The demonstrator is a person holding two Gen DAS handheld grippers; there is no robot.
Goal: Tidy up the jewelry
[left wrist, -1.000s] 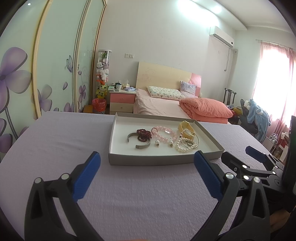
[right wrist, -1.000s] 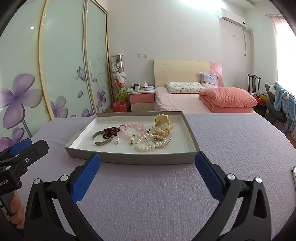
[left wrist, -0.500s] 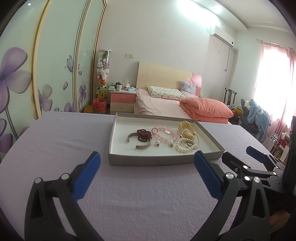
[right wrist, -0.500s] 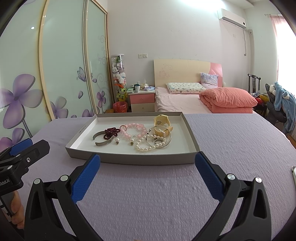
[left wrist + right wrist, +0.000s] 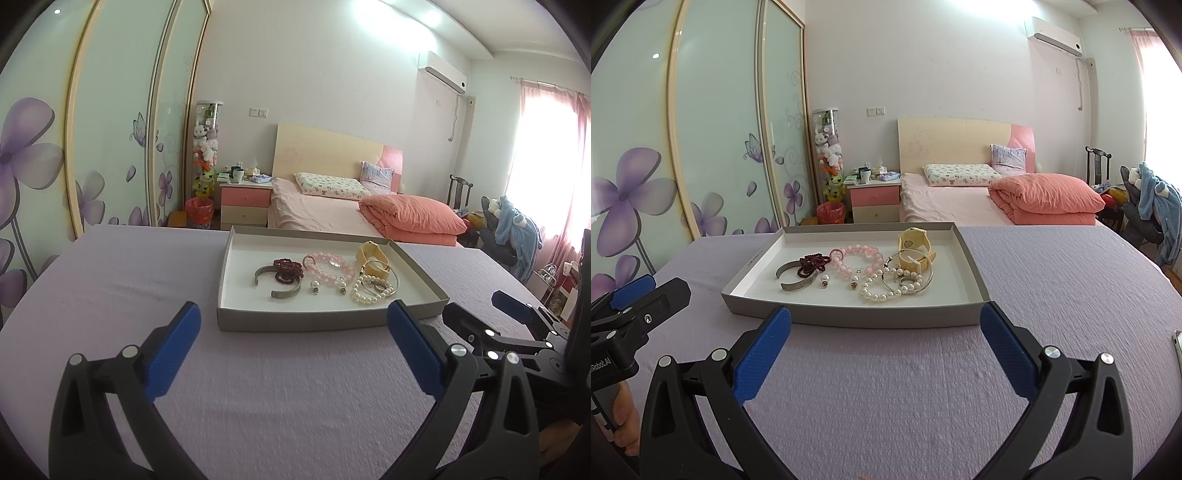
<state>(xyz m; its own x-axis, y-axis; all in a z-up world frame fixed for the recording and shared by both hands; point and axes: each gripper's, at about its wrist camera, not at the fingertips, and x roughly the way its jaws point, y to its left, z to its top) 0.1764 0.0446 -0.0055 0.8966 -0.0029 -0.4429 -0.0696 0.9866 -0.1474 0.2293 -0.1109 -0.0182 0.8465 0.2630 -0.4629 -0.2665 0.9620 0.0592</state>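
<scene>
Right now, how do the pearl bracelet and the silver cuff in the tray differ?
The pearl bracelet is a closed loop of white beads; the silver cuff is an open band of plain metal. The pearl bracelet lies tangled with thin silver bangles at the right; the cuff lies at the left, against the dark red beads. Both lie flat in the tray, untouched by either gripper.
</scene>
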